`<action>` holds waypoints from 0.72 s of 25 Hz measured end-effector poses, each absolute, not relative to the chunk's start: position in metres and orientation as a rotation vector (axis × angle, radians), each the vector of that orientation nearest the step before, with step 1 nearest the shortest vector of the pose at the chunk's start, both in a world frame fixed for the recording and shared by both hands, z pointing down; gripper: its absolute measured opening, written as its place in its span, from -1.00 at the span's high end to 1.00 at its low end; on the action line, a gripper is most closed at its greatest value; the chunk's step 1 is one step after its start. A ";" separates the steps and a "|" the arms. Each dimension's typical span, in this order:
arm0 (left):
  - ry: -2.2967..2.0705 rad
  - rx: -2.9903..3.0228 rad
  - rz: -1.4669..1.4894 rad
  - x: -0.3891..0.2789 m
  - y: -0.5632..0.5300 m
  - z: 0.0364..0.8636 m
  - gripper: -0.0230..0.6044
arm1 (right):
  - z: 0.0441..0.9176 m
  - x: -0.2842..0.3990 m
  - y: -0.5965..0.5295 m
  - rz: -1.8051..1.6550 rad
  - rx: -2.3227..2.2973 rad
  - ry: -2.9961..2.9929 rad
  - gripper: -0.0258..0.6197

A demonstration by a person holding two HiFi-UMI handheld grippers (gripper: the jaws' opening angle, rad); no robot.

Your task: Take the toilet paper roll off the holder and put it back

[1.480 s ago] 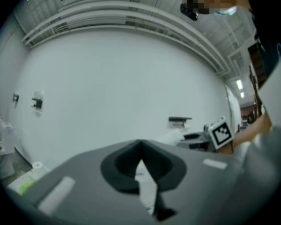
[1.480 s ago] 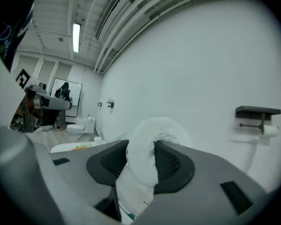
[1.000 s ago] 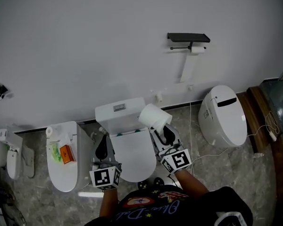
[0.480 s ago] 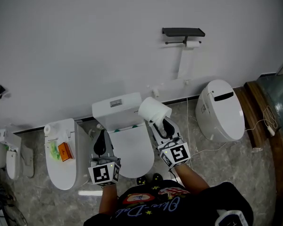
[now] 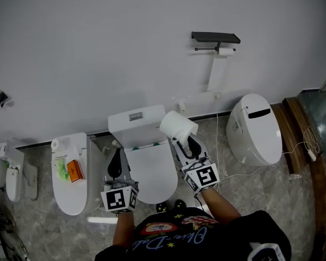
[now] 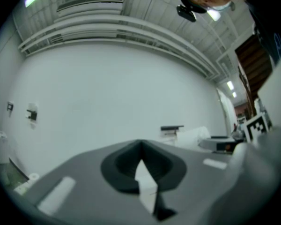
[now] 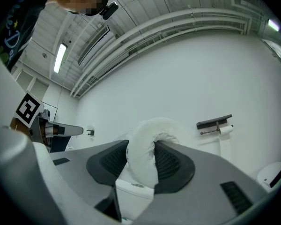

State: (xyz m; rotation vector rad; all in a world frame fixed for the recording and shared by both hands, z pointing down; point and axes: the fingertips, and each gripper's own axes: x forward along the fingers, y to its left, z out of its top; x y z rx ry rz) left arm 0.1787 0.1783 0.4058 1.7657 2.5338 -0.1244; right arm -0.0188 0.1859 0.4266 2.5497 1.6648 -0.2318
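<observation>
In the head view my right gripper (image 5: 180, 136) is shut on a white toilet paper roll (image 5: 178, 126), squeezed between its pads, over the right end of the middle toilet's tank. The right gripper view shows the same roll (image 7: 146, 150) dented between the dark pads. The black holder (image 5: 215, 37) hangs on the wall far above and to the right, with a small roll (image 5: 226, 51) on its bar and a paper strip hanging down. It also shows as the holder (image 7: 214, 122) right of the jaws. My left gripper (image 5: 116, 157) is shut and empty beside the toilet's left side.
Three toilets line the wall: the middle toilet (image 5: 151, 174) below the grippers, a left toilet (image 5: 69, 192) with an orange box (image 5: 75, 170) on its lid, and a right toilet (image 5: 255, 129). A wooden threshold (image 5: 293, 126) and a white cable lie at the far right.
The right gripper with the roll has edged slightly up toward the wall, and the head view has shifted a little. The left gripper stays where it was.
</observation>
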 end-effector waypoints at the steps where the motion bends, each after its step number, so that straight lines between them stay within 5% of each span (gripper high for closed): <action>1: 2.537 1.765 -0.126 0.179 0.178 0.406 0.95 | 0.427 -0.018 0.187 -0.231 2.556 1.661 0.40; 8: 2.521 1.782 -0.096 0.190 0.174 0.409 0.95 | 0.443 -0.019 0.239 -0.097 2.711 1.652 0.40; 18: 2.439 2.004 0.022 0.243 0.162 0.448 0.95 | 0.512 0.018 0.377 0.736 2.841 1.346 0.40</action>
